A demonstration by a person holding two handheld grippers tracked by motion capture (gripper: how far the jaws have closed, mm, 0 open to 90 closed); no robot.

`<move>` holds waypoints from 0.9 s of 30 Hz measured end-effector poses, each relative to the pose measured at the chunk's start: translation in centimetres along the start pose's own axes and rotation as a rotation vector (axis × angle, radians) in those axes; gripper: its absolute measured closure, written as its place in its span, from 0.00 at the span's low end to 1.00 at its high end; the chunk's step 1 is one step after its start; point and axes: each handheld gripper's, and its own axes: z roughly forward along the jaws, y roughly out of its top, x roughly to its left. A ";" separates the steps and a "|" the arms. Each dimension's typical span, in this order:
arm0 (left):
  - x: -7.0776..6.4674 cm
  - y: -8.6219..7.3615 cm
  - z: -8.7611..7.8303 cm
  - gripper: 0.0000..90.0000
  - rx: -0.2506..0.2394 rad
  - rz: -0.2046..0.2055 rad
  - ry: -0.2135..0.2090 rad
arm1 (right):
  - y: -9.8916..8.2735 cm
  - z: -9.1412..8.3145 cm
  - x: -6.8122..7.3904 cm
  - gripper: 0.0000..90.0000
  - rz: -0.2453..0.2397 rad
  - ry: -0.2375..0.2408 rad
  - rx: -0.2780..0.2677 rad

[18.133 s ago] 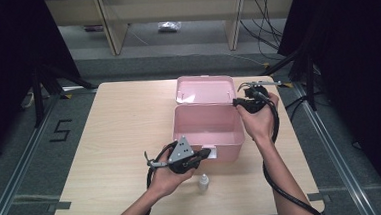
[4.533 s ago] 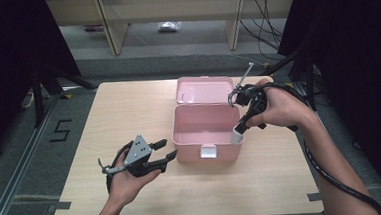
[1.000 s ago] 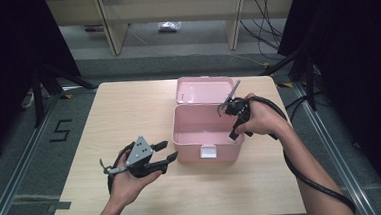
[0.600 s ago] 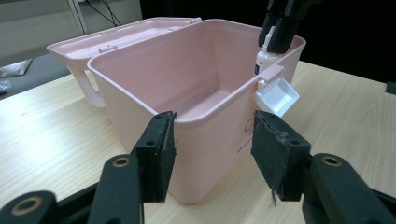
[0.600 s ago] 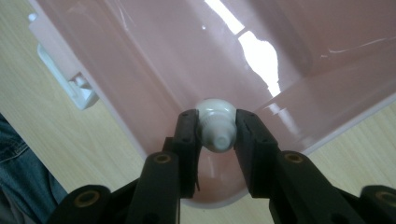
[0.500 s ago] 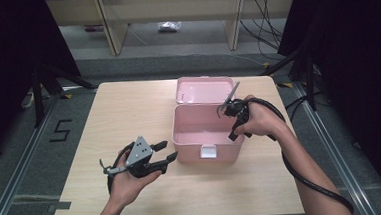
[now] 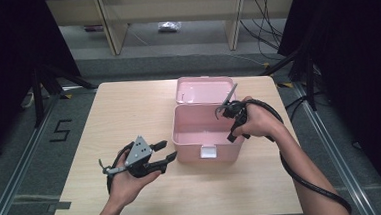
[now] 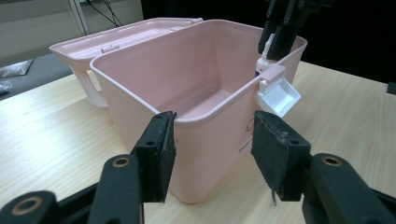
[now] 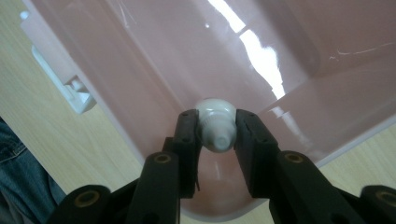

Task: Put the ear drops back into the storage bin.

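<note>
Small white bottle (image 9: 215, 125), pinched at its ribbed cap between the right hand-held gripper's (image 9: 215, 135) pads, is hanging below them inside the pink box (image 7: 199, 123), looking light, stiff, slippery; the left hand-held gripper (image 8: 212, 140) is gaping unladen.

Grey floor (image 7: 139, 45), wooden shelving (image 7: 172, 11) behind

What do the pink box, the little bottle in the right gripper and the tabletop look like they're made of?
Pink box: likely moulded plastic, glossy; bright highlights streak its inner walls, and it has a white clip-on latch.
Small bottle: seems white plastic, slightly matte, with a ribbed cap, clamped in the right gripper.
Tabletop: pale wood or wood-look laminate; grain lines show, low sheen.
</note>
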 end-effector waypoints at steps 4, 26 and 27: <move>0.0 0.0 0.0 0.54 0.001 -0.001 -0.001 | 0.0 0.2 0.0 0.80 -0.001 0.007 0.002; 0.0 0.0 0.0 0.54 -0.003 0.002 -0.004 | 0.3 0.6 0.3 0.79 0.011 -0.004 0.009; 0.0 0.0 -0.1 0.54 0.000 0.002 0.000 | 0.3 0.7 0.2 0.79 -0.001 0.007 0.001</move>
